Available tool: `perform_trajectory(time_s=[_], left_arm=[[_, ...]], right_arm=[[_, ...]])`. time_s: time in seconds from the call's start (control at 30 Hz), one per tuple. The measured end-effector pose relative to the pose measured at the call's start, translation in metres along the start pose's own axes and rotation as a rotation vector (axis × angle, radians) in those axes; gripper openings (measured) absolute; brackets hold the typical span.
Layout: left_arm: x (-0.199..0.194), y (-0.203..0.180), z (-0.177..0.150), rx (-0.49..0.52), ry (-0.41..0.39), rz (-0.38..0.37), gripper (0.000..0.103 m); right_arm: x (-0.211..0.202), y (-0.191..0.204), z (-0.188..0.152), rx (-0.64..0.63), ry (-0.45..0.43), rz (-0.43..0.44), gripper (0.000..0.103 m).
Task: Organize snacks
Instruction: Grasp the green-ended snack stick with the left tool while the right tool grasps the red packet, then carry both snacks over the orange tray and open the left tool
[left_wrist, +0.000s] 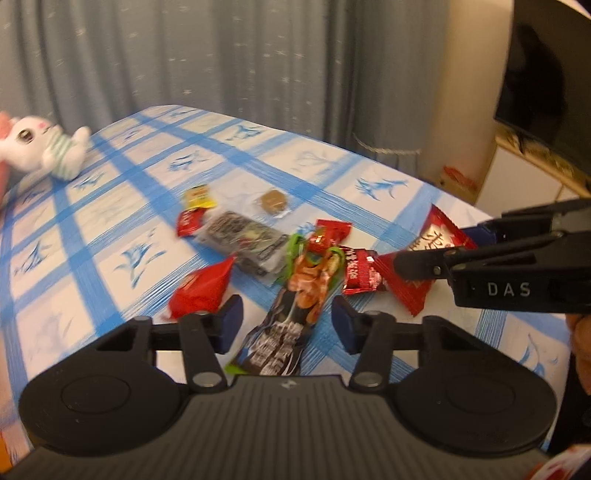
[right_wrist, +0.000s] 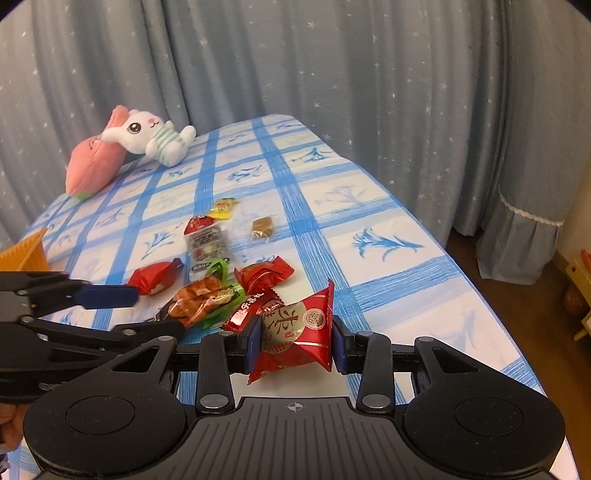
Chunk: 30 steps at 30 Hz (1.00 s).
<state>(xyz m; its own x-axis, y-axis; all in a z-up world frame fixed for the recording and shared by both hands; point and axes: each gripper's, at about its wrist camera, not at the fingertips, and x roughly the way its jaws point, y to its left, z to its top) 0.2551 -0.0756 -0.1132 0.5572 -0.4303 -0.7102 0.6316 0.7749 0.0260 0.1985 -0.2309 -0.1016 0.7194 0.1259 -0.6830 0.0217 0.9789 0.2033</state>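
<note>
Red pouch clamped in right gripper, just above blue-checked bed. Left gripper apart, straddling long dark packet without pressing it. Other snacks scattered on bed near plush rabbit.

Two wrist fisheyes, angled down, close over the bedspread, sharing the snack pile

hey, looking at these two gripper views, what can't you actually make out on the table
- Long snack packet: left wrist view, print motion-blurred, near end hidden behind the gripper body.
- Orange container: right wrist view, cut off by the left edge.
- Brown sweet: too small to identify.
</note>
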Motion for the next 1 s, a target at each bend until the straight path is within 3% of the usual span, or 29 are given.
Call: perform_trajectory(time_s=[0.1, 0.27, 0.53, 0.77, 1.0], left_arm=[[0.009, -0.003, 0.001, 0.02, 0.021, -0.005, 0.033], [0.003, -0.009, -0.003, -0.004, 0.035, 0.027, 0.032], [-0.034, -0.013, -0.032, -0.193, 0.055, 0.161, 0.029], [-0.03, -0.015, -0.04, -0.151, 0.078, 0.158, 0.029], [-0.041, -0.008, -0.044, -0.237, 0.068, 0.168, 0.027]], right_arm=[[0.0, 0.0, 0.0, 0.009, 0.002, 0.003, 0.039], [-0.002, 0.002, 0.001, 0.015, -0.002, 0.011, 0.039], [-0.006, 0.01, 0.002, 0.004, -0.014, 0.042, 0.039], [-0.01, 0.016, 0.002, -0.004, -0.018, 0.062, 0.039], [-0.01, 0.02, 0.003, -0.004, -0.023, 0.078, 0.039]])
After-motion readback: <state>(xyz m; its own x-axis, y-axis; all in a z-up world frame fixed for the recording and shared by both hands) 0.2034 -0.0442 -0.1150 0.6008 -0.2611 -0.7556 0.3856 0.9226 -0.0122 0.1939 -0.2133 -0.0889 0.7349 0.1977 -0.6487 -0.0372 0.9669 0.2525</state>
